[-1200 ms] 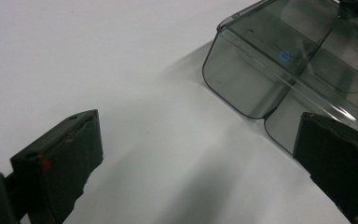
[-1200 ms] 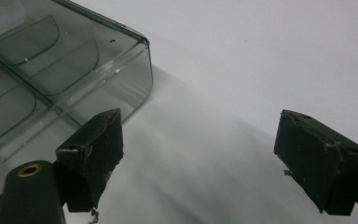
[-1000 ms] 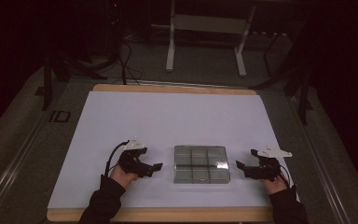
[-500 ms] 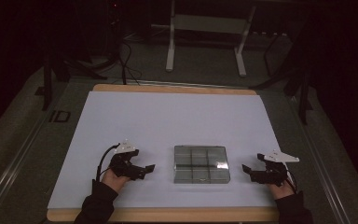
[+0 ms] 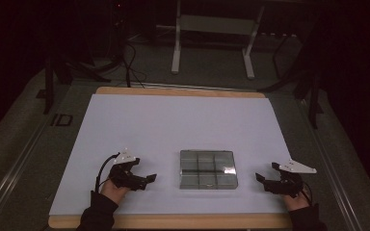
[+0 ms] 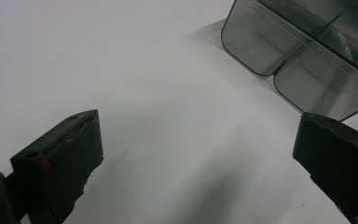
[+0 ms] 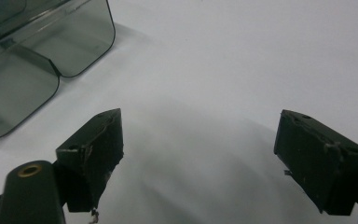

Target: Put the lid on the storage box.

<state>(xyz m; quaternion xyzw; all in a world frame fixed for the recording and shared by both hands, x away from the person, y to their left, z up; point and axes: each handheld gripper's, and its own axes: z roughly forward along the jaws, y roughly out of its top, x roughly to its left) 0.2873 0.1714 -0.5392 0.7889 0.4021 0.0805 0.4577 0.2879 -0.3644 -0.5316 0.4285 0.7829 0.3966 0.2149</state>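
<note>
White table (image 5: pixel 173 125), dark room. Clear divided box (image 5: pixel 208 169) sits btwn both grippers. Left gripper (image 5: pixel 142 180) slightly nearer, right gripper (image 5: pixel 262 180) opposite; both w/ jaws apart, empty.

My high view looks forward and down from above my side of the table (image 5: pixel 183 120), far enough back that I see the whole white top and the dark floor behind it. My left gripper (image 5: pixel 144 179) carries a camera that sits low and very close to the white top, looking out between its two black jaws toward the clear box (image 6: pixel 303 56). The camera on my right gripper (image 5: pixel 265 181) sits just as low and close, looking the other way at the same clear box (image 7: pixel 32 56). All three views share that box (image 5: pixel 207 168) and the white top around it.
</note>
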